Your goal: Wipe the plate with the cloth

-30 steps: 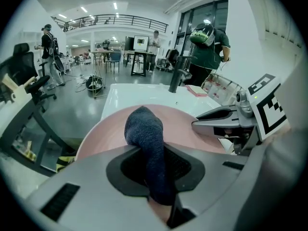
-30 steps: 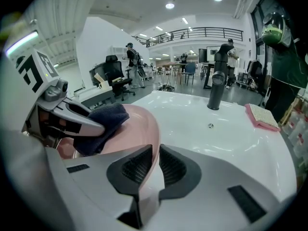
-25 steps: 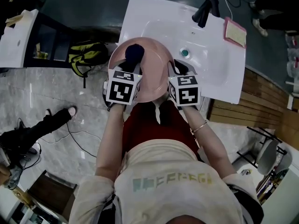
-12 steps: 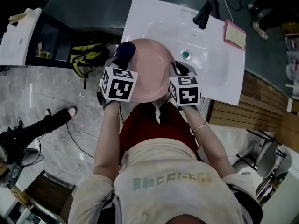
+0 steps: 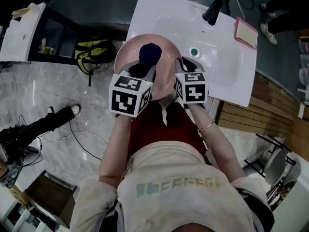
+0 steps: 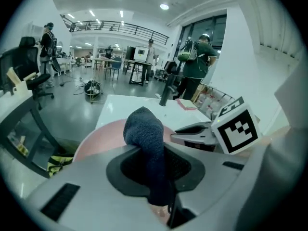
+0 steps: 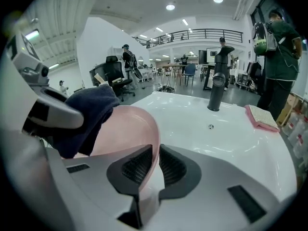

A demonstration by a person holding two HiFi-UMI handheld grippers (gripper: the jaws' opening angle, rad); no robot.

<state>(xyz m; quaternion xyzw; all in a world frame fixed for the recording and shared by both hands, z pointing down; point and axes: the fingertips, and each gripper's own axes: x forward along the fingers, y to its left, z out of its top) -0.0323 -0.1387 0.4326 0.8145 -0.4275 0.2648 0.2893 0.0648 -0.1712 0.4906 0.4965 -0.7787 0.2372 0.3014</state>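
Head view, from above. The pink plate (image 5: 166, 57) is held over the near left corner of the white washbasin (image 5: 227, 71). Right gripper (image 5: 182, 67): jaws clamped on the plate's right rim, and the right gripper view shows the thin edge pinched between the ribbed pads. Left gripper (image 5: 145, 70): jaws closed on a dark blue cloth (image 5: 150, 53). The cloth's bunched end projects past the fingertips over the plate's inner face; whether it touches cannot be told. On the washbasin: black tap (image 5: 216, 8) at the far edge, green drain (image 5: 194, 52) just right of the plate, pink sponge (image 5: 246, 33) at the far right corner.
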